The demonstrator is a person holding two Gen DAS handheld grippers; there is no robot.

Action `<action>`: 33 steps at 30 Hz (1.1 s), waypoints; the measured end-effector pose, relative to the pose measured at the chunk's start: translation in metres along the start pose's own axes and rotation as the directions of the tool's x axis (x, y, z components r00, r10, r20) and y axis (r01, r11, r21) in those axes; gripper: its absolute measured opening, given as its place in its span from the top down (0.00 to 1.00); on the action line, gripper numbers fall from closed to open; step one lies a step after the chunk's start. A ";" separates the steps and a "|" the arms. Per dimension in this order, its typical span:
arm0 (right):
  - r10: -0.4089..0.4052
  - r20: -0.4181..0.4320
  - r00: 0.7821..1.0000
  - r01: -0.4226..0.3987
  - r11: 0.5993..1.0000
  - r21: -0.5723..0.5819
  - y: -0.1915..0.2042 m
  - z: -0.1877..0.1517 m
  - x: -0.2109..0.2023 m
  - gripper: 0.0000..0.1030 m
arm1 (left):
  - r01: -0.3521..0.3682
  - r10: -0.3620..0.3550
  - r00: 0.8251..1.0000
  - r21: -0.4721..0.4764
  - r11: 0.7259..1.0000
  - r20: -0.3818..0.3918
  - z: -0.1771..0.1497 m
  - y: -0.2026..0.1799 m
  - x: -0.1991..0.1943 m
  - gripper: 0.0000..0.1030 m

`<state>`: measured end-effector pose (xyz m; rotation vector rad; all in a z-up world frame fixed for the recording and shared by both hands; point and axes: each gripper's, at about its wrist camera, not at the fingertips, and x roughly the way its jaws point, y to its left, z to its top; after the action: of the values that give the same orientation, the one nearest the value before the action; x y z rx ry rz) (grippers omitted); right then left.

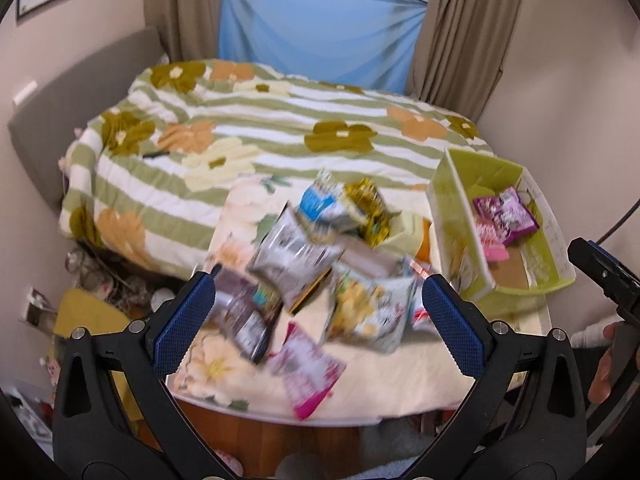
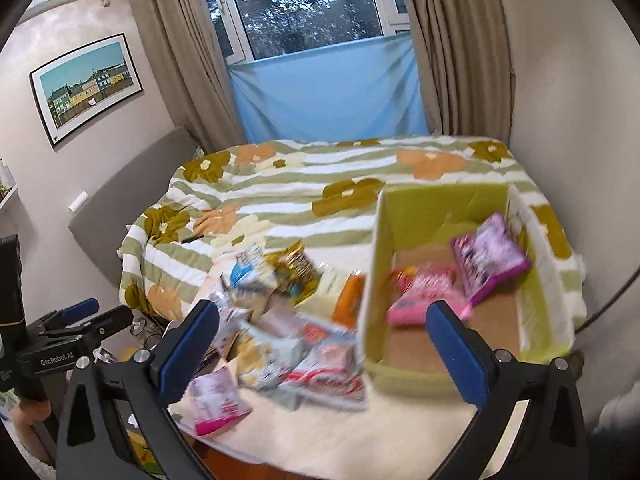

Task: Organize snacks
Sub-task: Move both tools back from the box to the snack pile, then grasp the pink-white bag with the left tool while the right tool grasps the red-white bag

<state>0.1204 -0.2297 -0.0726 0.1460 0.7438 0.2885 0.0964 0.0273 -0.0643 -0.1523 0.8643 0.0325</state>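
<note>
A heap of several snack packets [image 1: 312, 256] [image 2: 288, 344] lies on a small table covered with a flowered cloth [image 1: 384, 380] [image 2: 360, 428]. A pink packet [image 1: 306, 368] [image 2: 216, 404] sits nearest the front edge. A green cardboard box [image 1: 460, 240] [image 2: 372, 280] stands at the table's right and holds a purple packet [image 1: 508, 212] [image 2: 490, 256] and a pink packet [image 1: 494, 246] [image 2: 424, 296]. My left gripper [image 1: 316, 316] hangs open above the heap, holding nothing. My right gripper [image 2: 320, 344] hovers open over the box's left wall, also holding nothing.
A bed with a green striped flowered blanket [image 1: 260, 120] [image 2: 320, 184] lies right behind the table. Clutter [image 1: 92, 276] fills the floor at the left. Curtains and a blue sheet [image 2: 328, 96] hang at the window. The other gripper [image 1: 604, 272] [image 2: 68, 332] shows at each view's edge.
</note>
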 end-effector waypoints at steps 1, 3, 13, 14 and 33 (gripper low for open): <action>-0.003 -0.002 1.000 0.003 1.000 0.009 0.006 -0.006 0.001 0.00 | 0.006 -0.006 1.000 0.001 1.000 -0.014 -0.007 0.008 0.002 0.01; -0.007 -0.006 1.000 0.007 0.999 0.034 0.014 -0.017 0.003 0.00 | 0.012 -0.012 0.999 0.002 1.000 -0.044 -0.021 0.019 0.009 0.01; -0.066 -0.068 0.996 0.074 0.989 0.127 0.030 -0.069 0.028 0.00 | 0.080 -0.104 0.969 -0.112 0.990 -0.223 -0.081 0.047 0.072 0.01; -0.075 -0.072 0.995 0.084 0.988 0.130 0.028 -0.072 0.032 0.00 | 0.082 -0.110 0.965 -0.124 0.989 -0.237 -0.084 0.046 0.078 0.01; -0.049 -0.137 0.989 0.095 0.931 0.353 -0.031 -0.111 0.141 0.00 | -0.034 -0.024 0.936 -0.156 0.987 -0.352 -0.120 0.023 0.182 0.08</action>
<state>0.1497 -0.2127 -0.2513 0.4501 0.9216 0.0887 0.1218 0.0261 -0.2819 -0.3130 1.2224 0.0811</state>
